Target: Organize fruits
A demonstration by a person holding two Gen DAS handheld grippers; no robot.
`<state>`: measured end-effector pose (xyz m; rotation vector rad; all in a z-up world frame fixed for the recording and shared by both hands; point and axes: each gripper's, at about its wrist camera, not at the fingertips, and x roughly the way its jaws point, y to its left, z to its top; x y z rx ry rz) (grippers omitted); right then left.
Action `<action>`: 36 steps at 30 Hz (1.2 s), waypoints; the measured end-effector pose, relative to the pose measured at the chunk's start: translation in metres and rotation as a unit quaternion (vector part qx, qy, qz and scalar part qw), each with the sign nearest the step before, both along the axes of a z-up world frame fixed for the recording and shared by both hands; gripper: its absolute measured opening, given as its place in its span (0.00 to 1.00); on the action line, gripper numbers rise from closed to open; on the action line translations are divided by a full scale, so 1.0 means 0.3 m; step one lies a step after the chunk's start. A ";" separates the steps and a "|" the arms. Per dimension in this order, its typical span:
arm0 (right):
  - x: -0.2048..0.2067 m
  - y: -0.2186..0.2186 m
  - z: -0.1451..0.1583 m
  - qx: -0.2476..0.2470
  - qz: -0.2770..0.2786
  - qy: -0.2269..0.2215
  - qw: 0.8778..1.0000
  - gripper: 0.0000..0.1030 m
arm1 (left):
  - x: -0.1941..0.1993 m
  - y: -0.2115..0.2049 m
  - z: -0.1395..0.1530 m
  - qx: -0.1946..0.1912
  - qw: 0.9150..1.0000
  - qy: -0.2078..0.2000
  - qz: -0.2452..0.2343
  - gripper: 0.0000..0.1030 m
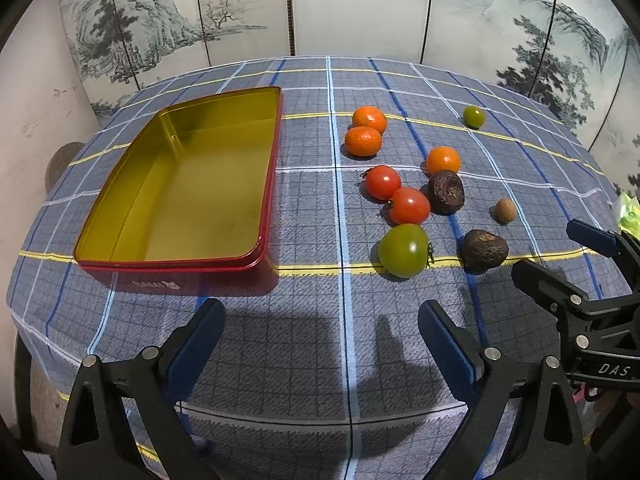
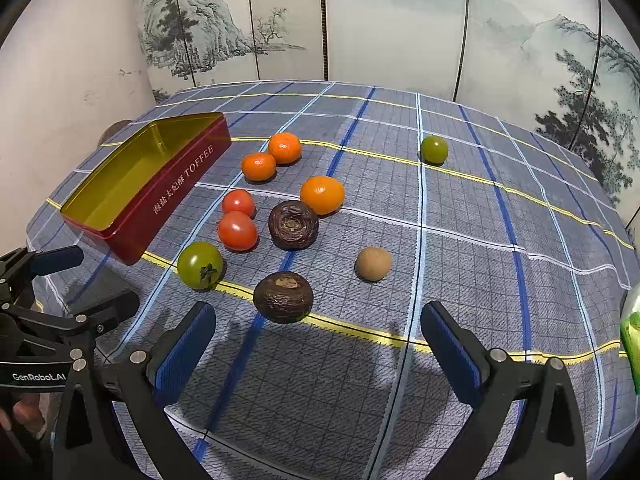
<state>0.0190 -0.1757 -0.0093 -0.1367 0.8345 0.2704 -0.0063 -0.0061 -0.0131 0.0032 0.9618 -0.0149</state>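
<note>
my left gripper (image 1: 320, 334) and right gripper (image 2: 318, 338) both hang spread wide above the checked cloth (image 1: 304, 360), holding nothing; fruit lies beside the red tin (image 1: 180, 184).

A table under a blue plaid cloth (image 1: 312, 360) carries a red toffee tin (image 1: 176, 184) at frame left. Right of it lie three oranges (image 1: 363, 141), two red tomatoes (image 1: 409, 205), two green tomatoes (image 1: 403, 250), two dark wrinkled fruits (image 1: 485, 249) and a small brown fruit (image 1: 505, 210), possibly a longan.
</note>
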 end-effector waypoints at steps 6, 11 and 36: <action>0.007 -0.018 -0.009 0.002 -0.004 0.003 1.000 0.99 | 0.005 -0.005 0.001 -0.003 1.000 0.000 -0.005 0.92; 0.014 -0.034 -0.015 0.006 -0.010 0.007 1.000 0.99 | 0.013 -0.012 0.000 -0.006 1.000 0.001 -0.011 0.86; 0.045 -0.104 -0.062 0.025 -0.029 0.028 0.999 0.99 | 0.154 -0.114 -0.048 -0.046 0.996 0.025 -0.077 0.56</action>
